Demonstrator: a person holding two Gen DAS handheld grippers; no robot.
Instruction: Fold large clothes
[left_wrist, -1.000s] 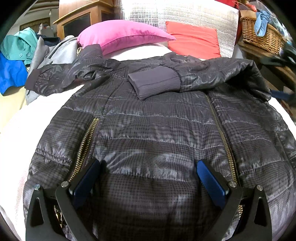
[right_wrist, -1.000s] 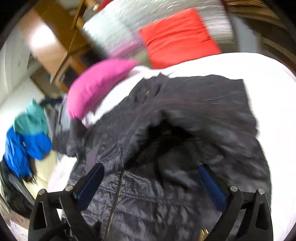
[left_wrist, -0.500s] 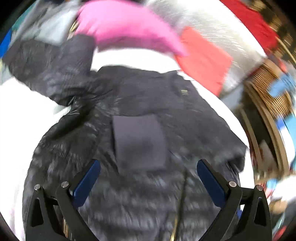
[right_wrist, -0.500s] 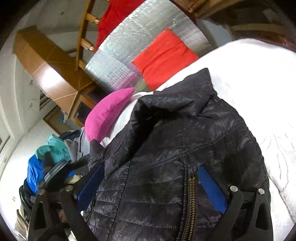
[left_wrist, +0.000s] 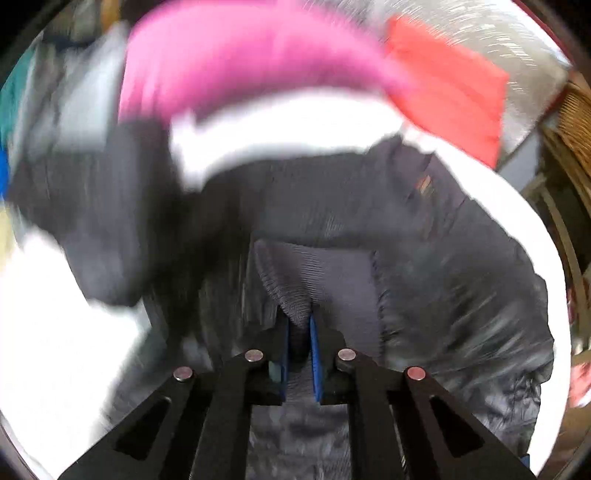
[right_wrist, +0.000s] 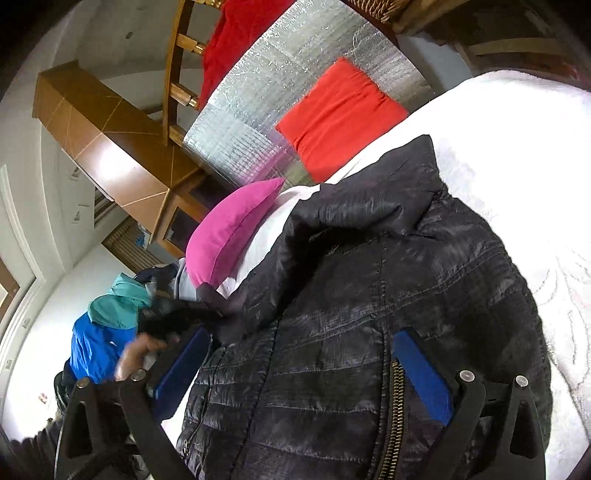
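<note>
Black jacket (left_wrist: 424, 258) edges motion-blurred

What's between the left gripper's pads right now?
The jacket's grey ribbed cuff: the left gripper has just closed on its edge, as the left wrist view shows.

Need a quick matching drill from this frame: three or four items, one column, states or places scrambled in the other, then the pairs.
Things:
1. left gripper
2. right gripper
3. pink pillow
4. orange-red cushion

States or places:
A. leaning against the silver quilted panel
B. jaws wide apart, nothing pinched, over the black puffer jacket
C. jaws just closed, pinching the ribbed sleeve cuff
D. on the white bed, just past the jacket's collar

Pairs: 1-C, 2-B, 3-D, 4-A

Also in view: silver quilted panel, black puffer jacket, ribbed sleeve cuff, white bed.
</note>
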